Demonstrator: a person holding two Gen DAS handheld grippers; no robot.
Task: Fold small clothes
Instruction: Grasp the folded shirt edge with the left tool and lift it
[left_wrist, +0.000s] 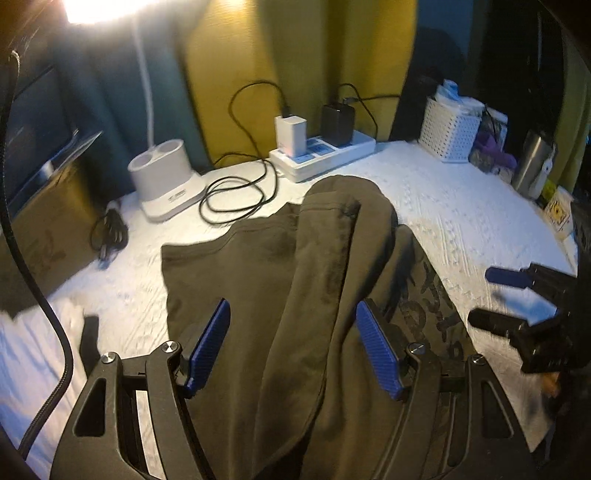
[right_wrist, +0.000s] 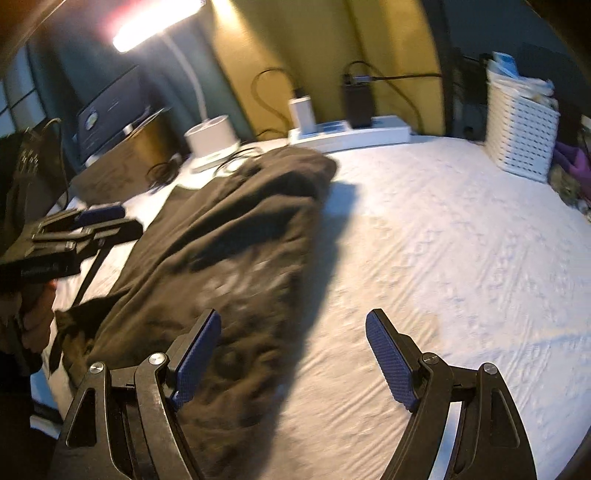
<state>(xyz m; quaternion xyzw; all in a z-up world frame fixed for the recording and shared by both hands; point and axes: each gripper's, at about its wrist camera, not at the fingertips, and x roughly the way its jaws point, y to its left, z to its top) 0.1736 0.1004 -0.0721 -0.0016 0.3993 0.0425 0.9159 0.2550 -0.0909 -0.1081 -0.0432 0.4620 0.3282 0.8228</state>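
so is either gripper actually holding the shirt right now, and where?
Neither. The left gripper and right gripper are both open above the dark shirt, pads clear of the cloth; nothing is pinched.

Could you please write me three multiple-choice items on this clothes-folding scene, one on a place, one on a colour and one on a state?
1. Where does the white slatted basket stand?
A. at the far right of the bed
B. on the garment
C. beside the lamp base

2. What colour is the garment?
A. white
B. dark olive-brown
C. red

3. How do the jaws of the left gripper stand?
A. shut on the garment
B. shut on a cable
C. open, gripping nothing

Key: 1 A, it stands at the white sheet's far right edge; 2 B, the fabric is dark olive-brown against the sheet; 3 C, both blue pads stand apart above the cloth.
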